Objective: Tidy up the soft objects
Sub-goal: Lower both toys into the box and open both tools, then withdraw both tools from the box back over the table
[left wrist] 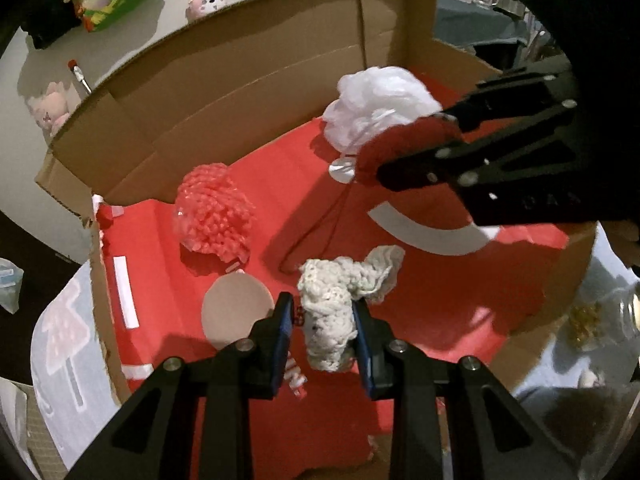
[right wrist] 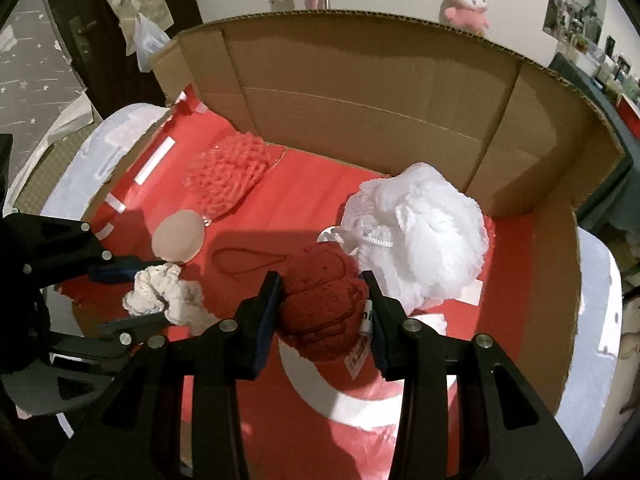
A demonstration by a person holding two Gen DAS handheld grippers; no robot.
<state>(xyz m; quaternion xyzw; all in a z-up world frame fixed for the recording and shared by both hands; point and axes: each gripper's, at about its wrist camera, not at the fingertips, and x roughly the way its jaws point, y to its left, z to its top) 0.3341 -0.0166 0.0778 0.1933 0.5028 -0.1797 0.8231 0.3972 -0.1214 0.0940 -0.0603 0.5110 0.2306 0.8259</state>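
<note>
My left gripper (left wrist: 322,312) is shut on a cream crocheted cloth (left wrist: 332,312), held above the red floor of an open cardboard box (left wrist: 240,92); the cloth also shows in the right wrist view (right wrist: 168,296). My right gripper (right wrist: 322,292) is shut on a dark red yarn ball (right wrist: 320,300), which also shows in the left wrist view (left wrist: 404,140). A white mesh bath pouf (right wrist: 420,240) lies just beyond it. A coral crocheted piece (right wrist: 228,176) and a beige round puff (right wrist: 178,240) lie at the left of the box.
The box walls (right wrist: 360,92) rise at the back and right. A loose loop of red yarn (right wrist: 248,260) lies on the box floor. Pink plush toys (right wrist: 466,4) hang on the wall behind. A white cloth-covered table (right wrist: 600,320) surrounds the box.
</note>
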